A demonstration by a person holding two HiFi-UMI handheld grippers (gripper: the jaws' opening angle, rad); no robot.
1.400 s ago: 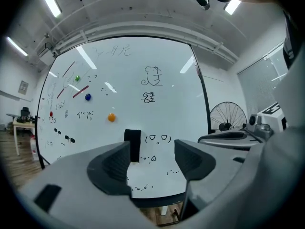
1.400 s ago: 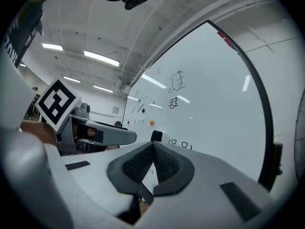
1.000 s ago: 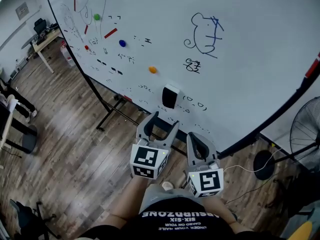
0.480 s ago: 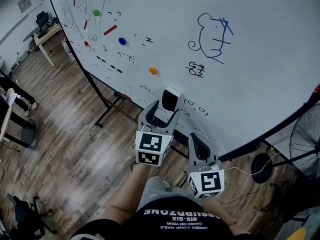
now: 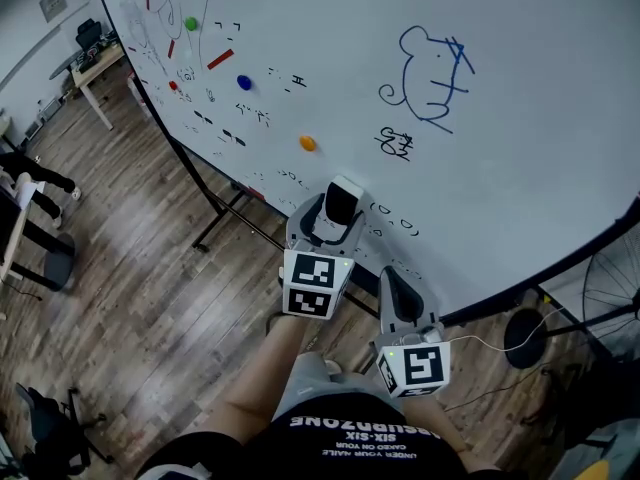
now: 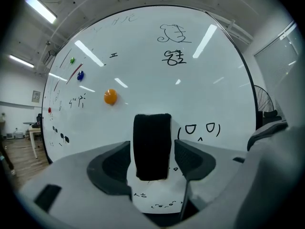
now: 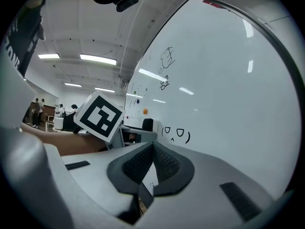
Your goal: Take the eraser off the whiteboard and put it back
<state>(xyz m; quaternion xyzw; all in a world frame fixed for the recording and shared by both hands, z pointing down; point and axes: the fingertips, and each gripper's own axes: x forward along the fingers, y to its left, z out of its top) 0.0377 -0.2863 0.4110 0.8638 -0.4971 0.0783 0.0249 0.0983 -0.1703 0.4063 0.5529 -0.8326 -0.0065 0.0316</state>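
A black eraser with a white back (image 5: pixel 341 203) clings to the lower part of the whiteboard (image 5: pixel 520 118). My left gripper (image 5: pixel 329 220) is open, one jaw on each side of it. In the left gripper view the eraser (image 6: pixel 151 137) stands upright between the pads (image 6: pixel 116 163), with a narrow gap on either side. My right gripper (image 5: pixel 398 286) hangs lower and to the right, just short of the board. Its jaws are shut on nothing (image 7: pixel 152 157).
Orange (image 5: pixel 307 143), blue (image 5: pixel 244 83) and green (image 5: pixel 191 25) magnets and a red marker (image 5: pixel 221 60) sit on the board among ink drawings. The board's black stand legs (image 5: pixel 215 223) spread over the wooden floor. A fan (image 5: pixel 615 288) stands at the right, a desk (image 5: pixel 95 68) at the far left.
My left gripper has risen towards the board and its jaws have come round the eraser. The right gripper has hardly moved.
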